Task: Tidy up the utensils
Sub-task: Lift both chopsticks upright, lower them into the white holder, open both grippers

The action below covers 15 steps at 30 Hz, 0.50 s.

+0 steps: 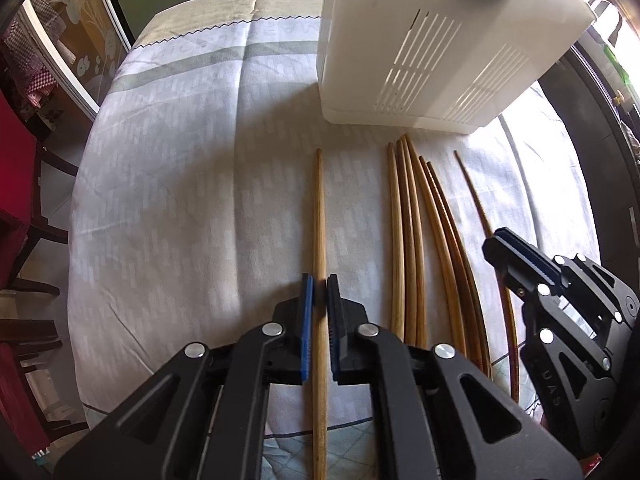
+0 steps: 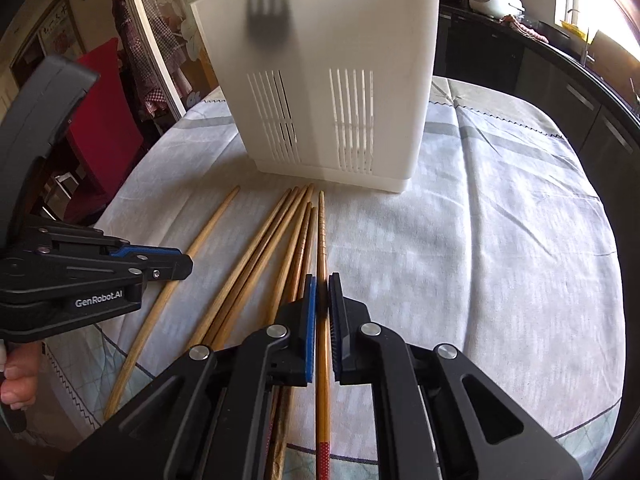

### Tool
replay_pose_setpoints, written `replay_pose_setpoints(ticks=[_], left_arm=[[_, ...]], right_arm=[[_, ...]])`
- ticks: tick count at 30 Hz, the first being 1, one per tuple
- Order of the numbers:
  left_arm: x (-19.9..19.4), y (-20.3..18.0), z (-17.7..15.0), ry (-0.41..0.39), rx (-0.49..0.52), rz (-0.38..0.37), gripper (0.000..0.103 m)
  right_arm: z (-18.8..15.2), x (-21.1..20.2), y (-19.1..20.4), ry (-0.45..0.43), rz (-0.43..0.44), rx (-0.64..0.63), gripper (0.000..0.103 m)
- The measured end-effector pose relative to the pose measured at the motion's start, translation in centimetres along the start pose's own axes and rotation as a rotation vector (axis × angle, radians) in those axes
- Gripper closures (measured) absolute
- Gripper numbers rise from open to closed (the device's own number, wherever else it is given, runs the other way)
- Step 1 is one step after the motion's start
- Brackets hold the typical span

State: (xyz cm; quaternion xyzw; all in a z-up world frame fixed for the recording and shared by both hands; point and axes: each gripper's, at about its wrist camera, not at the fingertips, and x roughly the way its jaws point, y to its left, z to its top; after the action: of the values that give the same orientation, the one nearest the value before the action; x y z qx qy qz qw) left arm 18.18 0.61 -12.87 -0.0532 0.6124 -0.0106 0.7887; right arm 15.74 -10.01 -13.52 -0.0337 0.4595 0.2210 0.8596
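Both claws pinch chopsticks lying on the tablecloth [image 1: 168,200]: the left claw [image 1: 320,284] grips a lone pale chopstick [image 1: 319,208], the right claw [image 2: 322,284] a darker chopstick [image 2: 321,232]. Between them lies a bundle of chopsticks [image 1: 408,220]. Just beyond their tips stands a white slotted holder [image 2: 328,92] with a fork [image 2: 268,20] showing dimly inside.

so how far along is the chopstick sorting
Barely begun. A fork's shadow shows through the white holder, so something is already in. In hand: the left gripper is shut on the lone chopstick, the right gripper on the rightmost chopstick. Left: the five chopsticks between them on the cloth.
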Motion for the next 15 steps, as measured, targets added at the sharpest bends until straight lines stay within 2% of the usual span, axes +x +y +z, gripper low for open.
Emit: replay_pose_setpoints(ticks=[5,10,15], left_arm=[[-2.0,1.0,0.1,-0.055,-0.006,-0.013,0.096],[-5.8,1.6,0.1,-0.142,0.0,-0.023,0.096],[-9.3,0.9,-1.0,-0.22,0.022,-0.035,0.096]], right_arm=[[0.8,-3.3,-0.8,-0.078,0.03,0.022,0.096],[1.4,-6.8,-1.4,-0.163,0.053,0.036,0.096],[1.4,-9.5,-1.3,-0.212,0.07,0.025,0.096]])
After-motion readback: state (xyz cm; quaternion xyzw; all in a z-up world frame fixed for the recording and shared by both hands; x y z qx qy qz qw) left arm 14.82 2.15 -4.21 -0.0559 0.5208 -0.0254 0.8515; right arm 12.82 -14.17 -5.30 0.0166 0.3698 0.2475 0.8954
